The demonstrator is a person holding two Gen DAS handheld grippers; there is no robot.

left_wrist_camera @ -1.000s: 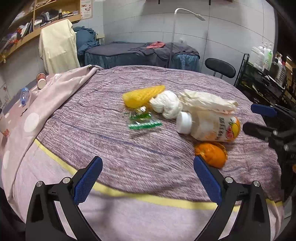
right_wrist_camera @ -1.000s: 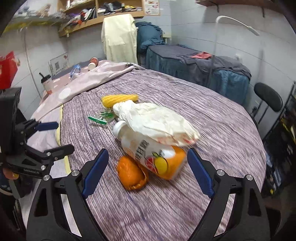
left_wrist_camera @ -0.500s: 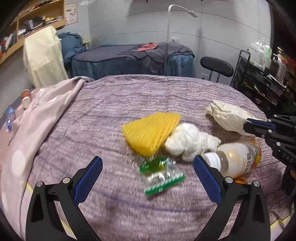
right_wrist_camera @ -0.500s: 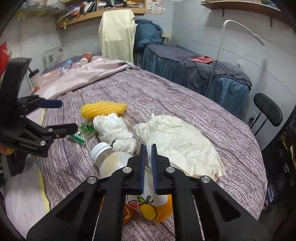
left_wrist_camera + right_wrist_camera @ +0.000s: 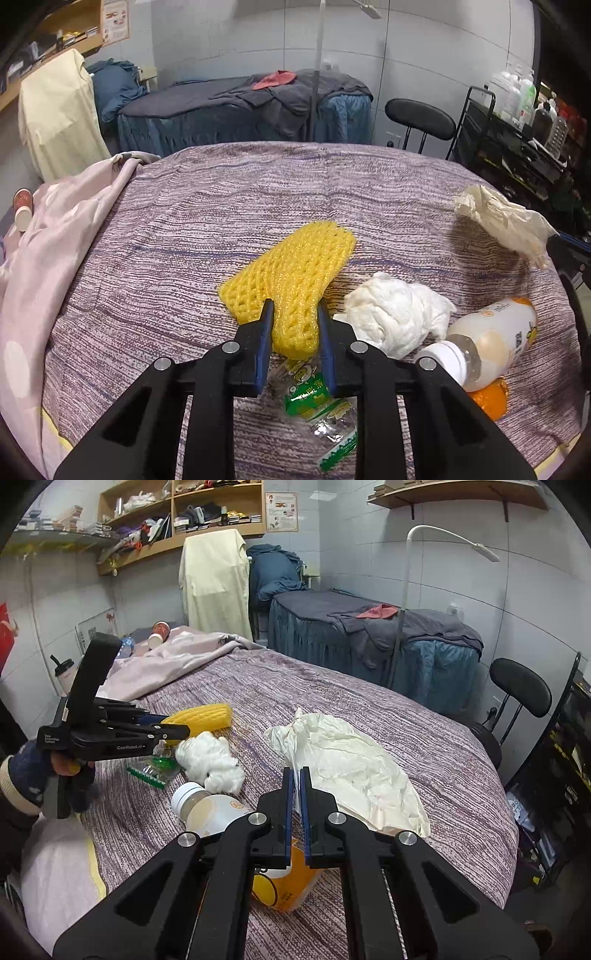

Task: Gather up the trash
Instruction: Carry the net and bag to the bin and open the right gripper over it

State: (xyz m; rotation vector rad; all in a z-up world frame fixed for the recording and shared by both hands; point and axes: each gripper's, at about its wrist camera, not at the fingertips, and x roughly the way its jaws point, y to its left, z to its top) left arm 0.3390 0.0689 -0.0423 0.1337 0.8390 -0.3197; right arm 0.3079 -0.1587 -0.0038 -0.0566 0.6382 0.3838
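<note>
In the left wrist view the left gripper (image 5: 293, 314) is seen closed down on the near end of the yellow foam net (image 5: 291, 273), its blue fingers pressing the mesh from both sides while the far end lies on the striped purple bedspread (image 5: 221, 206). A green-printed wrapper (image 5: 317, 410) lies beneath the jaws, a wad of white tissue (image 5: 395, 317) just right of them, and a capped drink bottle (image 5: 487, 339) on an orange peel (image 5: 487, 400) nearer right. The net is soft and light, so a straight lift is judged best — a squeeze kept firm, with the wrapper not dragged along. In the right wrist view the right gripper (image 5: 294, 779) is nearly shut, and a thin edge of the cream plastic bag (image 5: 354, 760) is pinched between its fingers; the bag is best raised slowly so that it opens rather than tears. Beyond the bed a massage table, a black chair (image 5: 521, 686), a floor lamp and cluttered wooden shelves (image 5: 177, 517) are visible.
</note>
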